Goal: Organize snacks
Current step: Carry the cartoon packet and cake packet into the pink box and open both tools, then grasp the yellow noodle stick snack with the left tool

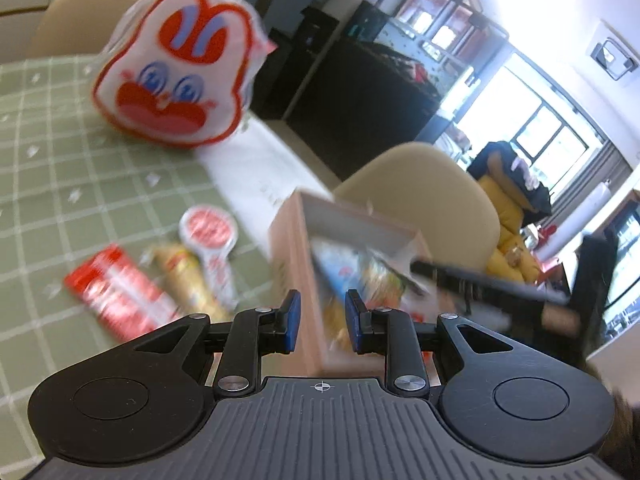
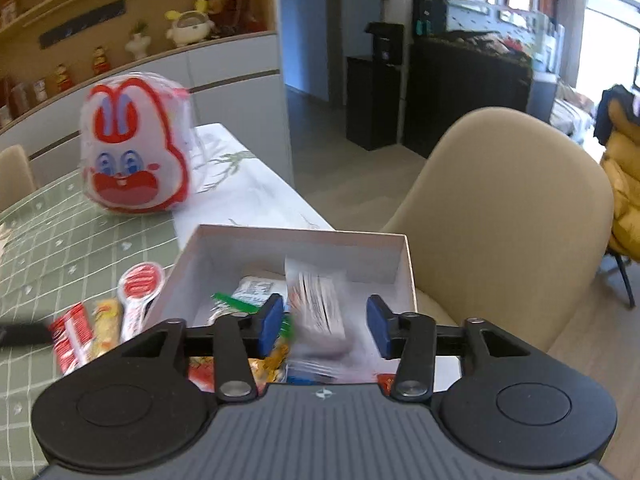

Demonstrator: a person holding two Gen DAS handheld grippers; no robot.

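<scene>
A pink box [image 2: 304,240] holds several snack packets; it also shows in the left wrist view [image 1: 296,248]. My right gripper [image 2: 326,326] is open above the box. A clear packet with red print [image 2: 320,308] hangs blurred between its fingers, touching neither pad. My left gripper [image 1: 320,318] is open and empty, close to the box's left wall. On the green checked tablecloth [image 1: 60,152] left of the box lie a red packet [image 1: 120,300], a yellow packet [image 1: 188,280] and a red-and-white spoon-shaped packet [image 1: 210,240]. A rabbit-face bag [image 1: 176,72] stands farther back.
A beige chair [image 2: 500,216] stands right of the box, past the table edge. Another beige chair [image 1: 84,12] is behind the rabbit bag. The right gripper's arm [image 1: 500,292] reaches in over the box's right side. A shelf with toys [image 2: 140,28] lines the back wall.
</scene>
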